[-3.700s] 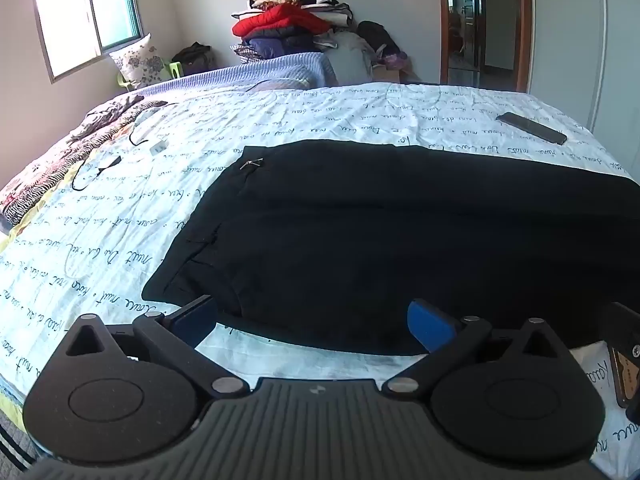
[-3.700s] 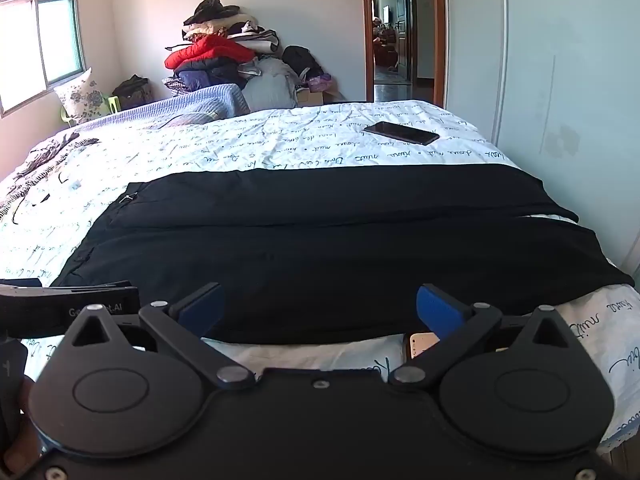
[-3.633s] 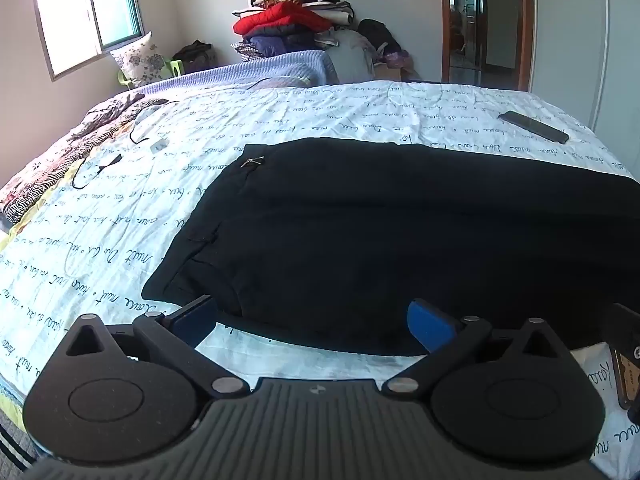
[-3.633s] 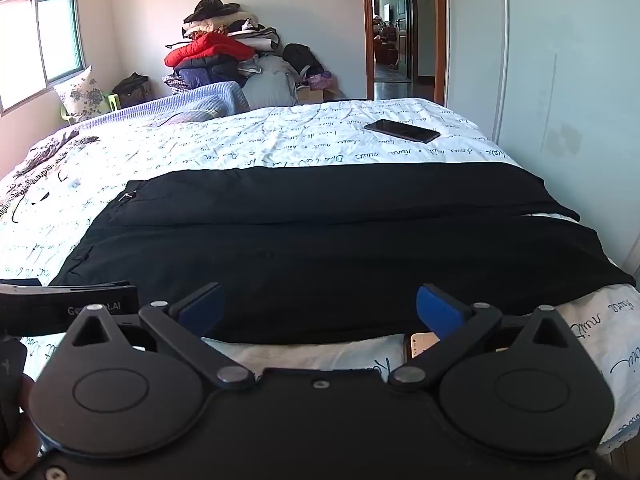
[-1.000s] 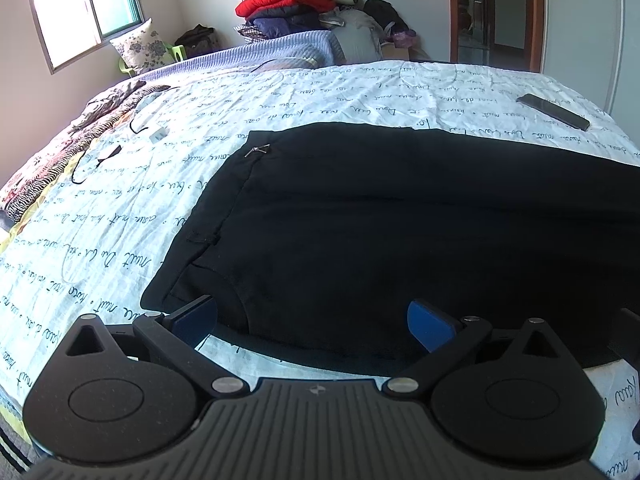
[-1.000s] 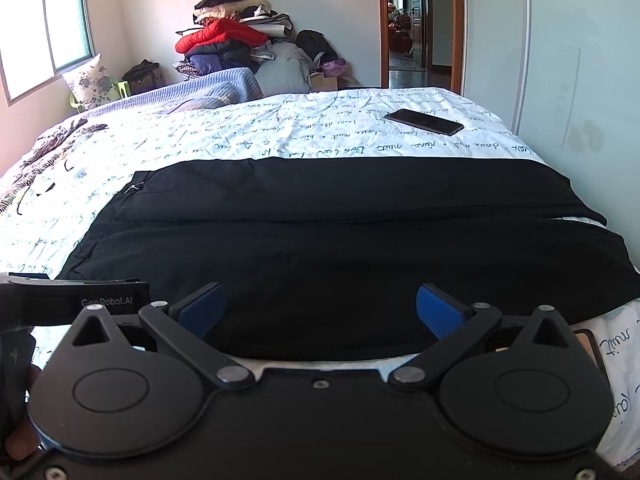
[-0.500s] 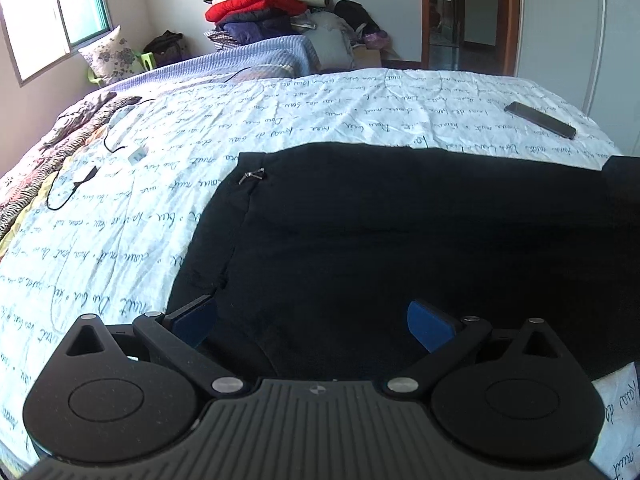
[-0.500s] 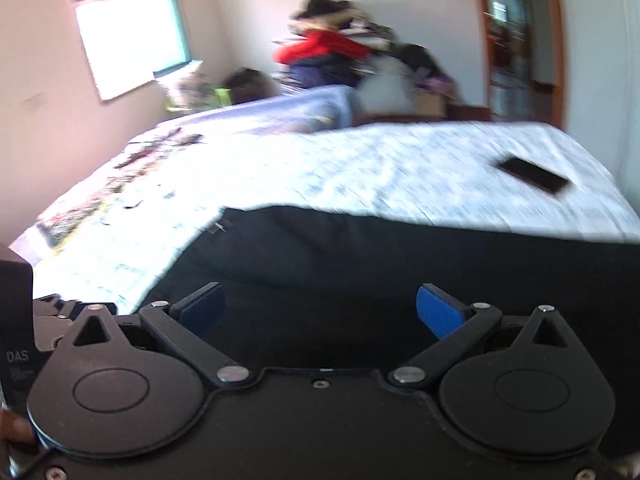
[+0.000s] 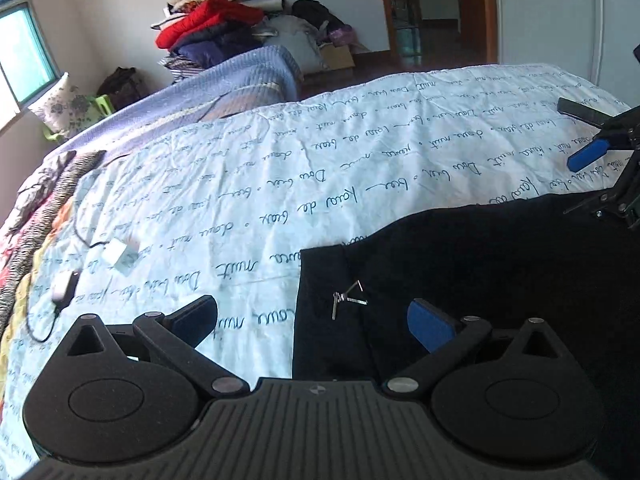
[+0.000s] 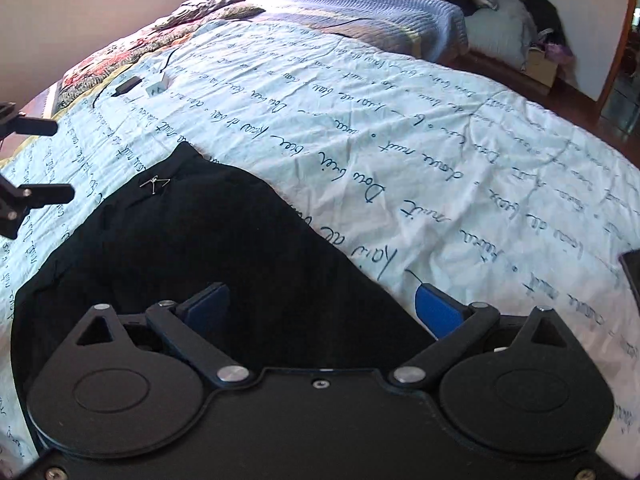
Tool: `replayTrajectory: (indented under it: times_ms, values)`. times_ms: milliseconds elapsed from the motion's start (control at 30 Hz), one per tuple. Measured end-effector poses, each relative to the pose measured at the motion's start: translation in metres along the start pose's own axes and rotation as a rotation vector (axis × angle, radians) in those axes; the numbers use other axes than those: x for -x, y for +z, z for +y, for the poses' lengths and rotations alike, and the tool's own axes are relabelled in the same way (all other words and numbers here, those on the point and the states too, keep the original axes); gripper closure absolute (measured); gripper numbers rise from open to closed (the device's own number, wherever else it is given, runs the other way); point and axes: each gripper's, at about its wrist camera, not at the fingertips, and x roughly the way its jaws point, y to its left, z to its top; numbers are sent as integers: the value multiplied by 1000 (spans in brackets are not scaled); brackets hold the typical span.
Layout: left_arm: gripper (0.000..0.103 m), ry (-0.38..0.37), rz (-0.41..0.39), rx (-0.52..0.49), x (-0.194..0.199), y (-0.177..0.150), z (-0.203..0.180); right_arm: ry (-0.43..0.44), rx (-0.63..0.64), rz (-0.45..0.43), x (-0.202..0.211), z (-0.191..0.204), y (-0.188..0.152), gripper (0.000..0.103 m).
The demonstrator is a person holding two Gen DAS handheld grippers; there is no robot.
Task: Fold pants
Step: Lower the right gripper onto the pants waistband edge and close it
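- The pants [image 9: 480, 264] lie flat on the bed [image 9: 360, 160], waist end toward the left side, ready for a first fold.
- The left gripper [image 9: 312, 320] is spread wide and empty, straddling the far waist corner near the metal clasp [image 9: 348, 300], presumably to pinch that corner.
- The right gripper [image 10: 320, 306] is likewise released, straddling the far edge of the fabric.
- The leg ends are cut off; contact with the fabric is unclear.

Both wrist views low, close, sharing pants [image 9: 480, 272]
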Motion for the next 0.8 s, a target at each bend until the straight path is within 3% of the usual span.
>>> replayTrajectory:
  times_ms: [167, 333, 500, 567, 600, 667, 733, 800]
  values:
    - [3, -159, 37, -28, -70, 18, 32, 76, 4, 65, -42, -16, 27, 25]
    - [7, -365, 85, 5, -113, 23, 49, 100, 121, 150, -73, -13, 35, 30]
    - [8, -427, 116, 2, -137, 24, 45, 149, 157, 166, -75, -18, 38, 35]
    - [12, -480, 144, 47, -146, 23, 44, 167, 160, 167, -73, -18, 37, 46]
    - [17, -490, 144, 74, -147, 22, 44, 178, 162, 165, -73, -18, 36, 51]
    - [24, -460, 127, 94, -146, 21, 44, 195, 163, 159, -72, -16, 36, 77]
    - [50, -418, 132, 143, -144, 21, 51, 185, 161, 155, -70, -14, 36, 91]
    - [57, -417, 141, 222, -141, 21, 63, 163, 177, 144, -68, -9, 35, 93]
